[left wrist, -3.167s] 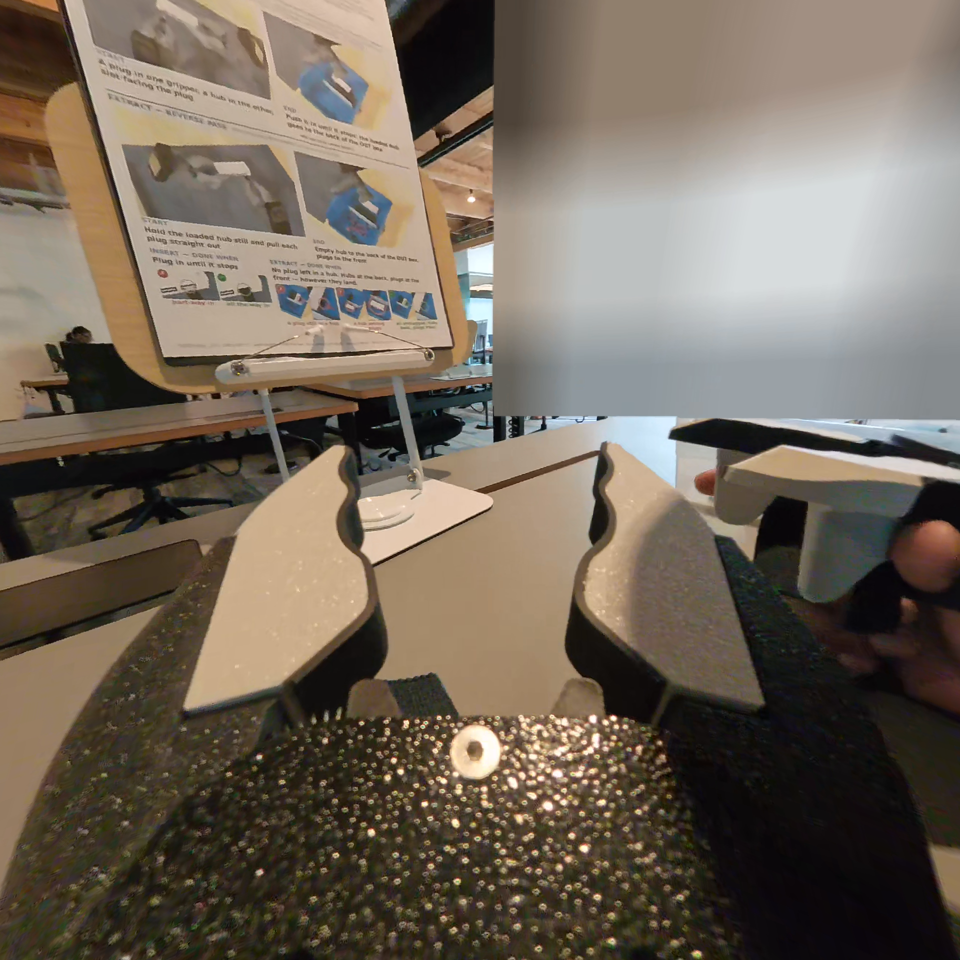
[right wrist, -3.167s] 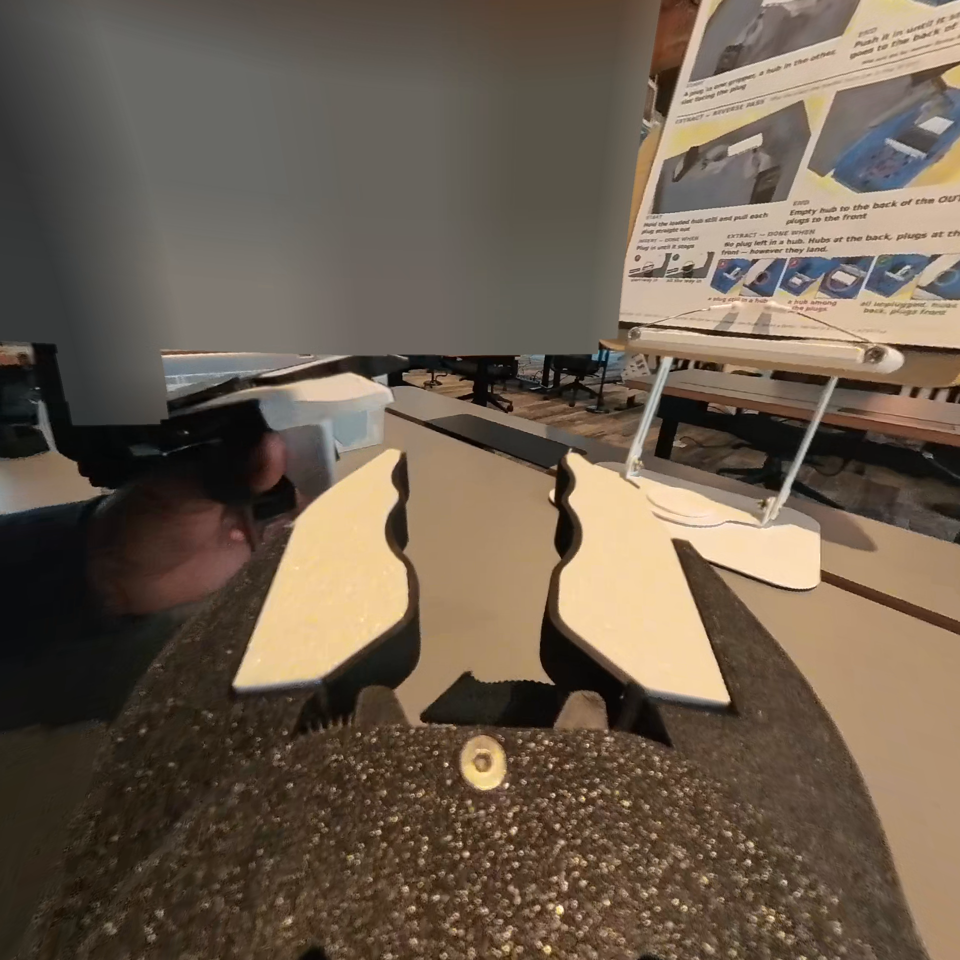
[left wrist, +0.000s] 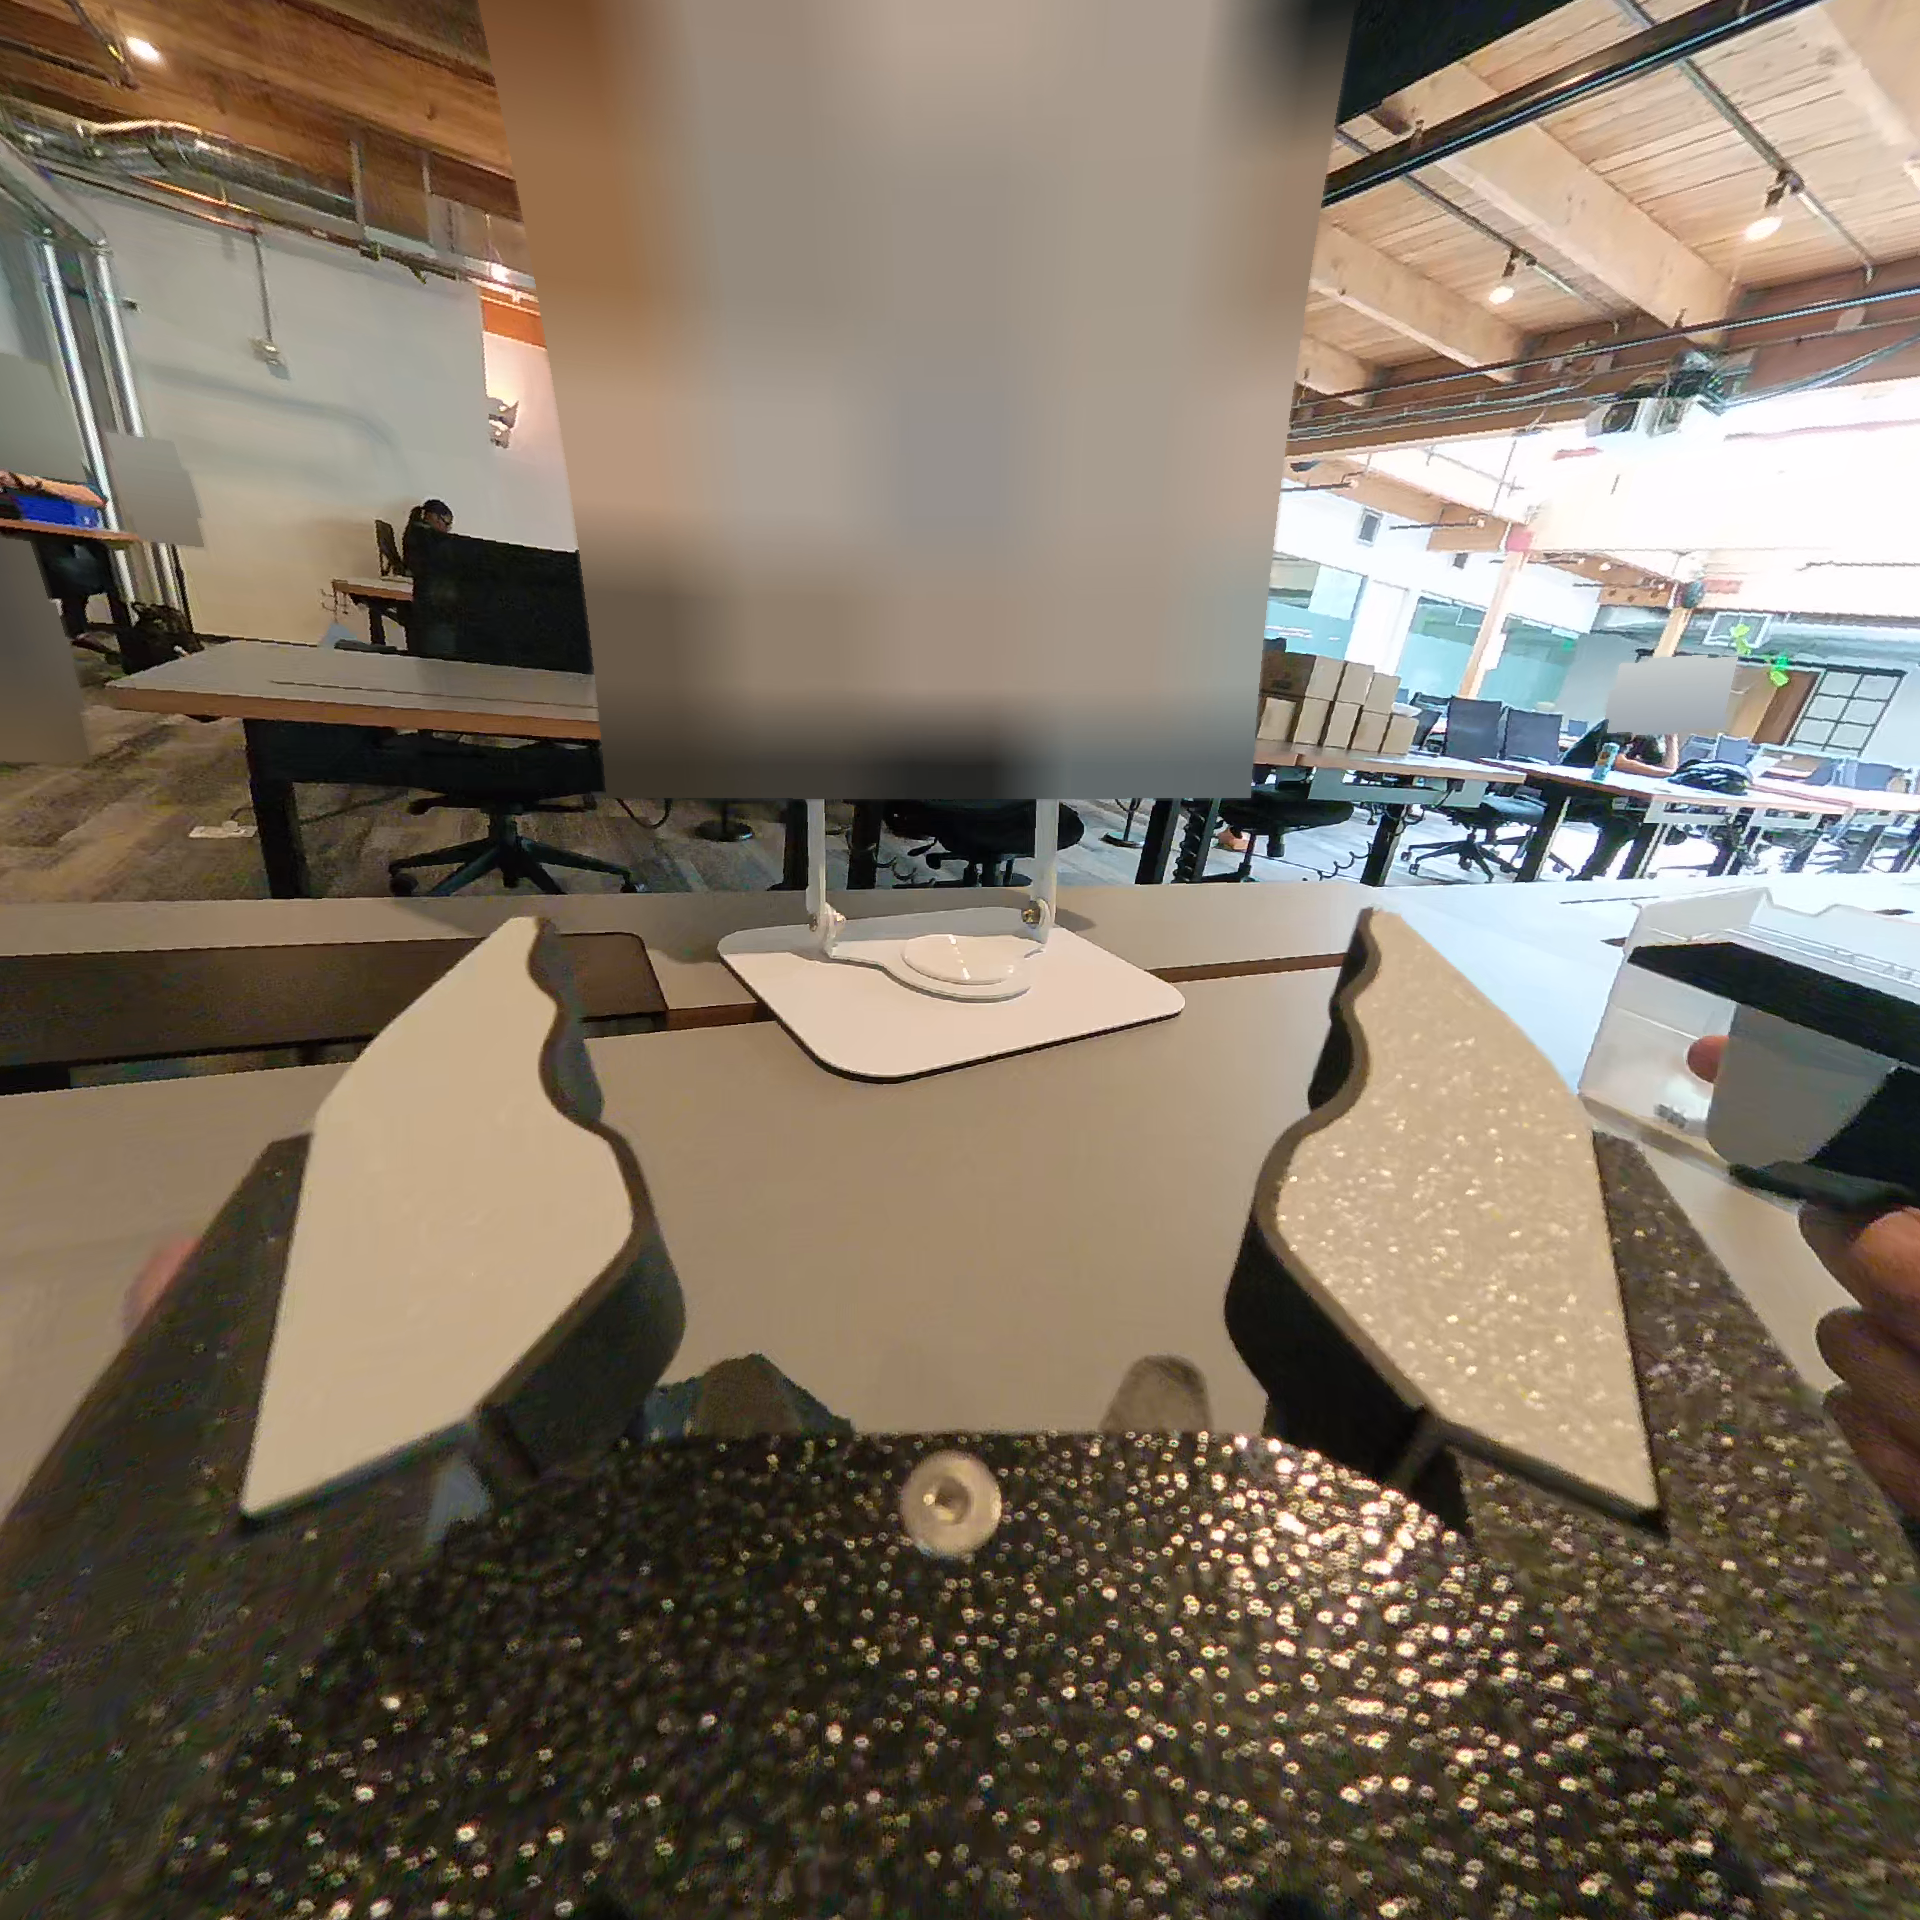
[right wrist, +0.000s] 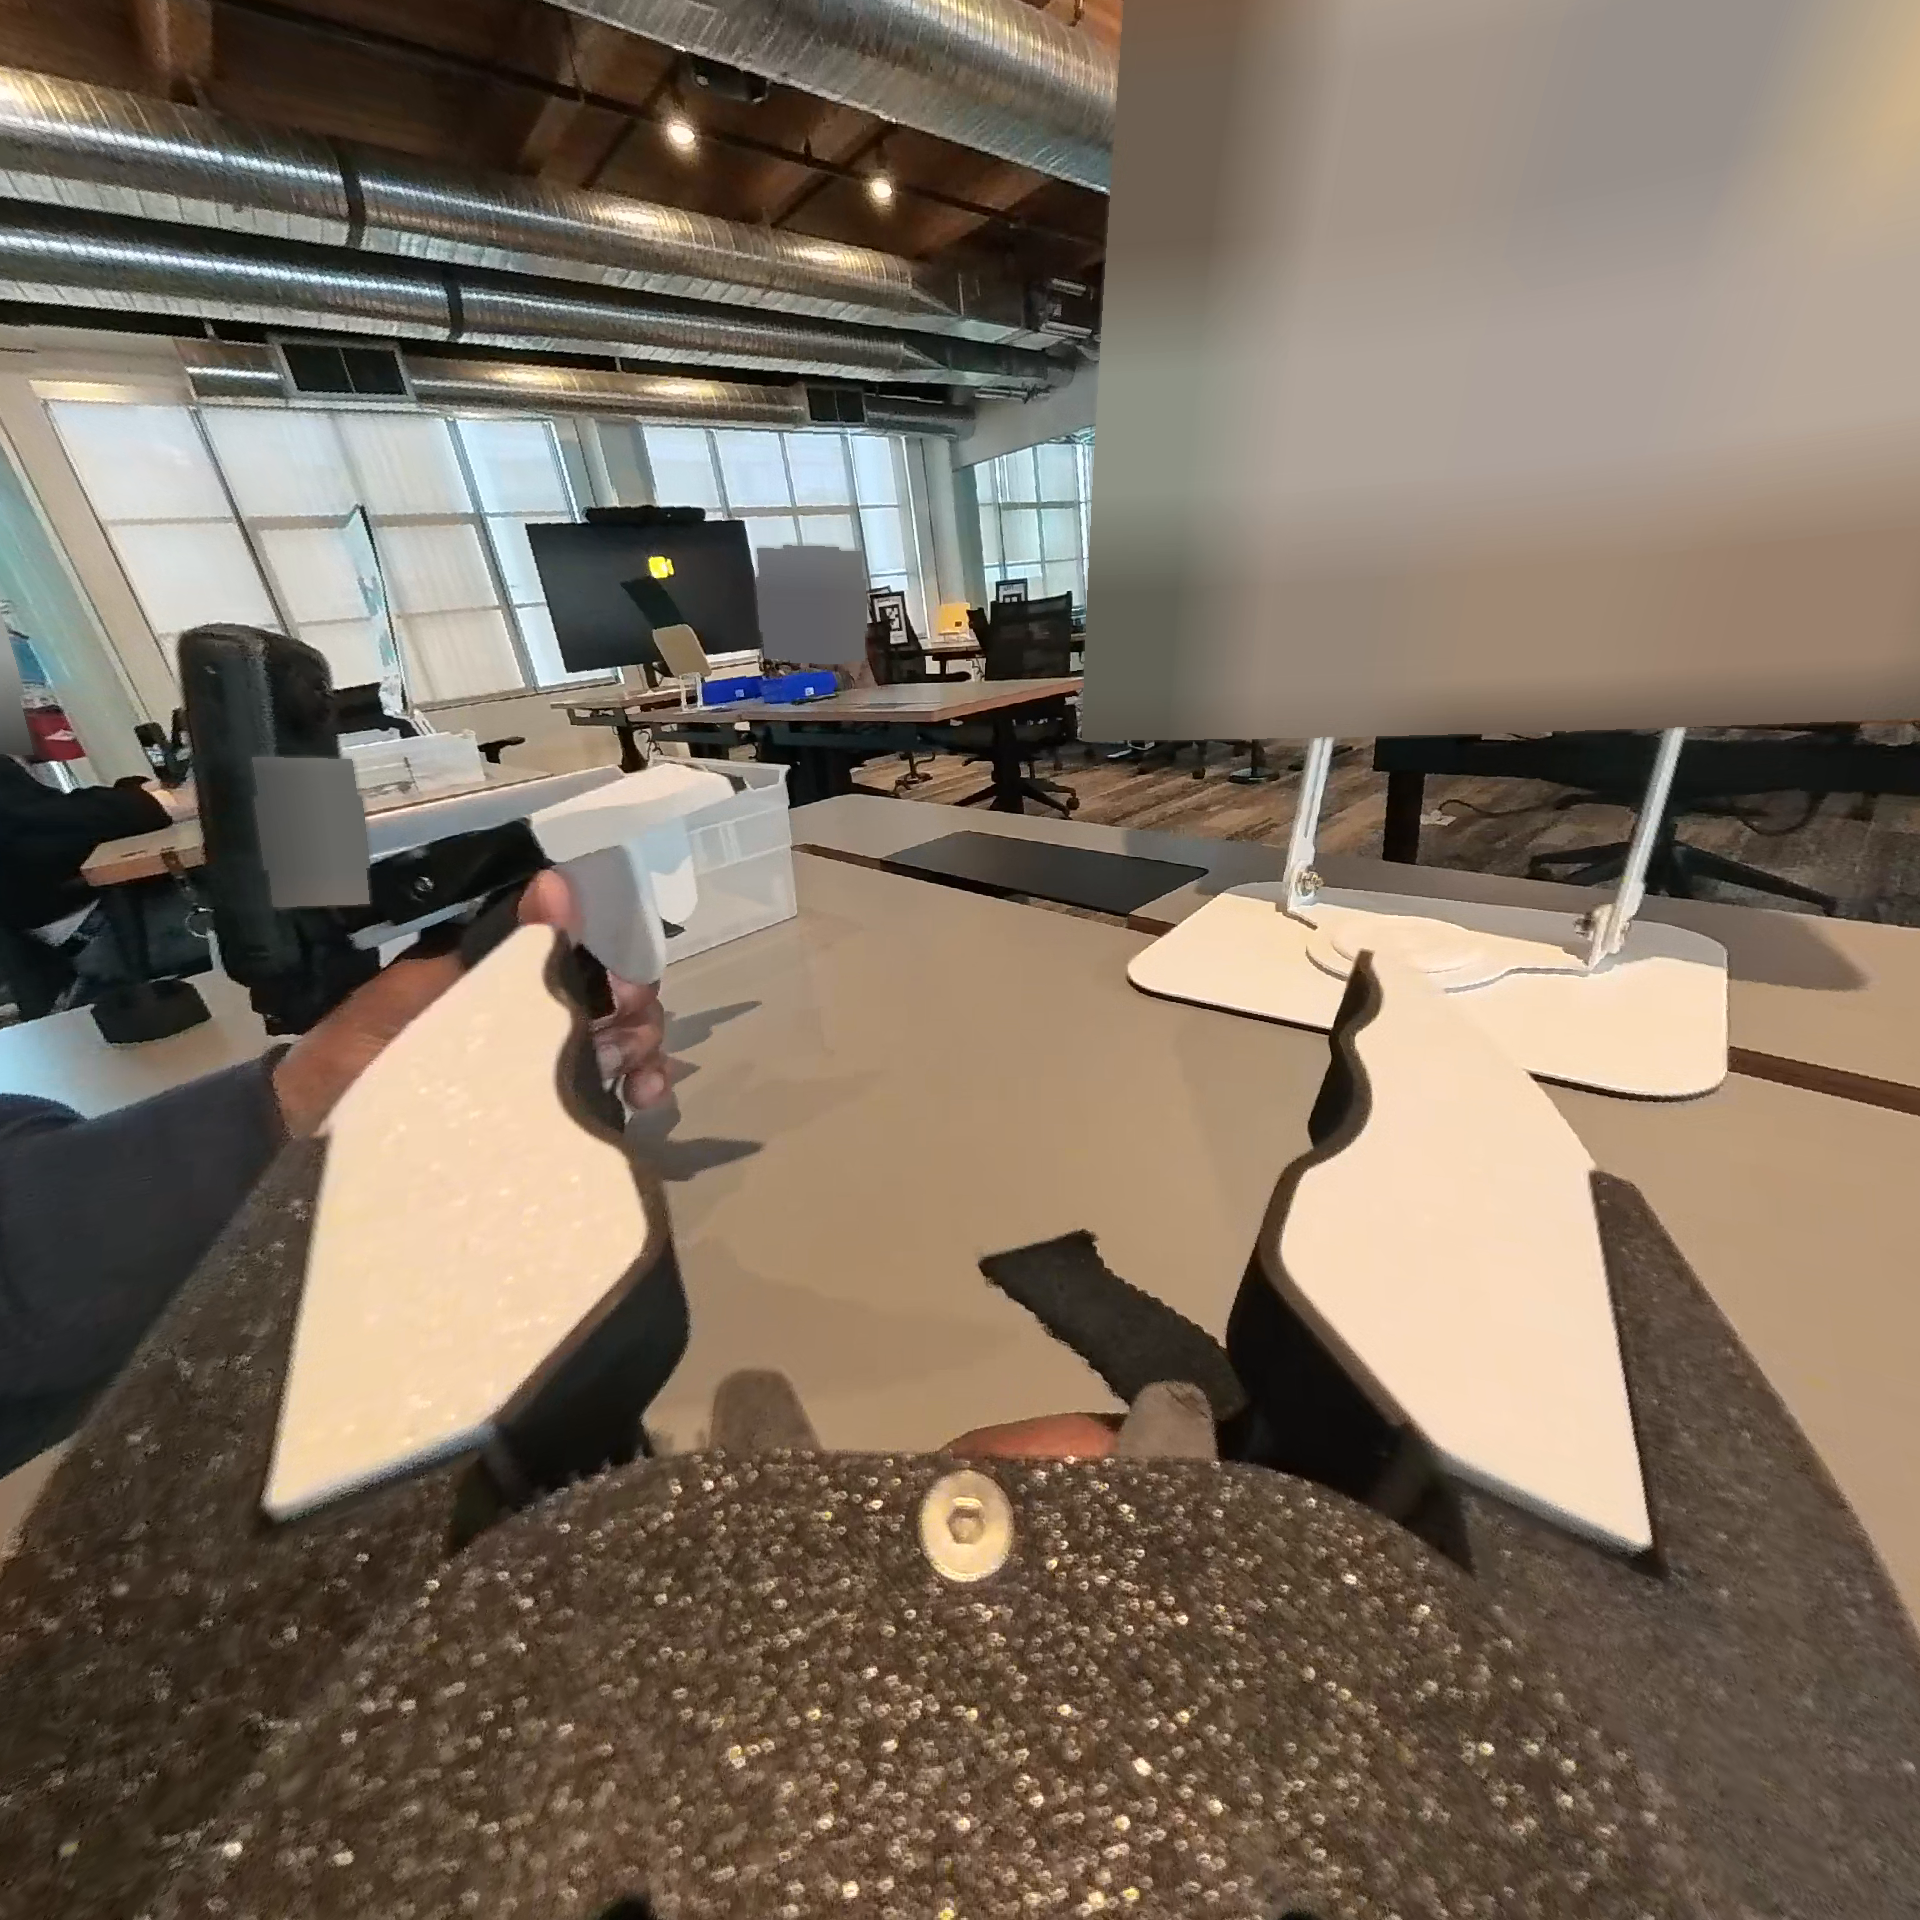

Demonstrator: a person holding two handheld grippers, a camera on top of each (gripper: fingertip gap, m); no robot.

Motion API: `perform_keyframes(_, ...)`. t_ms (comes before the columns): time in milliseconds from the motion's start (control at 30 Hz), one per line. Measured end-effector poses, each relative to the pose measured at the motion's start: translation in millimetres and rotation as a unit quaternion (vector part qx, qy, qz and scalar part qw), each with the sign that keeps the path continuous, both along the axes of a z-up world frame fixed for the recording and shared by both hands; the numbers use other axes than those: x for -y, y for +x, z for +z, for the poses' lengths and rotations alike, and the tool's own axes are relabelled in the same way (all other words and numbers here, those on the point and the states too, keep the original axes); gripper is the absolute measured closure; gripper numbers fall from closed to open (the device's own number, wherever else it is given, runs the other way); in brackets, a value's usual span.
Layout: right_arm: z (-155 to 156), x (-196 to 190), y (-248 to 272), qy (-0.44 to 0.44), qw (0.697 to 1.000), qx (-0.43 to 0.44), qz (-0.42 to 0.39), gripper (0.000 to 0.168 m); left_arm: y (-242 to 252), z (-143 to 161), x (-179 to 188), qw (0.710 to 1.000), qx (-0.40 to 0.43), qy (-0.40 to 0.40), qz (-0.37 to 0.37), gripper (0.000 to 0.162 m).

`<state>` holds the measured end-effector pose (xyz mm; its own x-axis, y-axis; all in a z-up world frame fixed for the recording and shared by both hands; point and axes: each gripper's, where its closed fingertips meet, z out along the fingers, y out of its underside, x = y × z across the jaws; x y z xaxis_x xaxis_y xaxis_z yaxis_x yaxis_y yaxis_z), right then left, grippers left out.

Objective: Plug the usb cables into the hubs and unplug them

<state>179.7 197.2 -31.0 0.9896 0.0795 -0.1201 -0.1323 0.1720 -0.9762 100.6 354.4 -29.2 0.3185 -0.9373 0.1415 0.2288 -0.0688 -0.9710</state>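
Right wrist view: clear bin [right wrist: 727, 873], contents unclear

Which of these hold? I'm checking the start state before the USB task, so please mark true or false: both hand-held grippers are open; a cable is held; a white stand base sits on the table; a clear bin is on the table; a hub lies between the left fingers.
1. Both the left hand-held gripper and the right hand-held gripper are open. True.
2. One holds a cable. False: both are empty.
3. A white stand base sits on the grey table. True.
4. A clear bin is on the table. True.
5. A hub lies between the left fingers. False: only bare table shows there.
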Motion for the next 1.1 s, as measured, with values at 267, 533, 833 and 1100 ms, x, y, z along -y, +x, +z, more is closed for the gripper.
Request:
perform_keyframes(267,1,0,-3,0.001,1.0,0.009,0.004,0.034,2,0,2,1.0,-0.004,0.006,-0.004,0.025)
perform_keyframes(533,-3,-3,-8,-0.01,1.0,0.016,0.015,0.038,10,-6,0,0.999,-0.024,0.021,-0.009,0.023)
perform_keyframes(833,66,35,-21,0.036,0.986,0.152,-0.065,0.095,13,-7,6,0.999,-0.037,0.037,-0.016,0.023)
perform_keyframes(1100,101,173,14,-0.061,0.906,0.327,-0.262,0.168,16,-9,11,0.998,-0.043,0.036,-0.024,0.024)
